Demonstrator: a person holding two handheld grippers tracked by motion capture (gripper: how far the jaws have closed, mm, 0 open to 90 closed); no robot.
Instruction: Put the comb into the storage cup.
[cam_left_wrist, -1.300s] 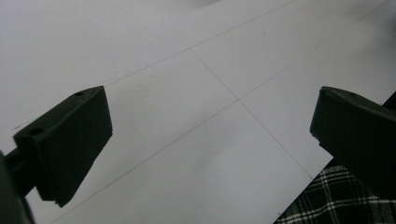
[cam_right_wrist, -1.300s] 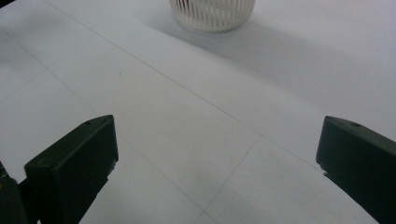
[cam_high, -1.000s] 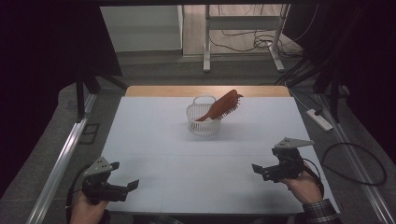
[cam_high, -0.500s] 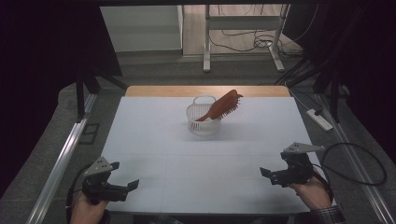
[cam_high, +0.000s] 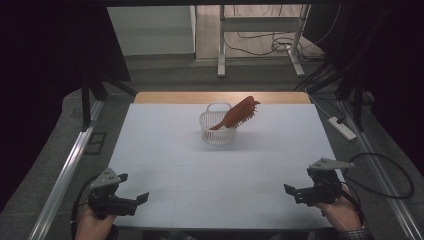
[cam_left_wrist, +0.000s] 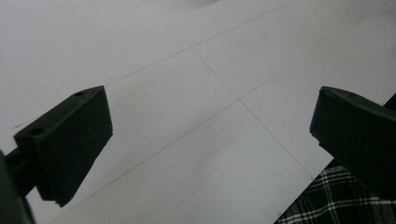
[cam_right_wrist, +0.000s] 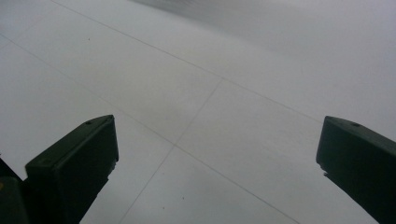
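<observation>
A red-brown hairbrush (cam_high: 239, 114) leans in a small white basket (cam_high: 218, 134) at the far middle of the white table; its bristled head sticks out up and to the right. My left gripper (cam_high: 139, 201) rests at the near left corner, held by a hand, jaws wide apart and empty. My right gripper (cam_high: 292, 193) sits at the near right, also held by a hand and open, with nothing between its jaws. In the left gripper view the gripper (cam_left_wrist: 210, 140) has bare white table between its jaws. So does the gripper (cam_right_wrist: 217, 163) in the right gripper view.
The white table (cam_high: 165, 150) has a wooden strip (cam_high: 165, 97) along its far edge. A metal rail (cam_high: 65, 170) runs along the left side. A power strip (cam_high: 342, 128) and cables lie on the floor at the right. Plaid cloth (cam_left_wrist: 336, 200) shows past the table's near edge.
My right gripper has drawn back toward the near right edge of the table and a little rightward. The left gripper, basket and brush have stayed put.
</observation>
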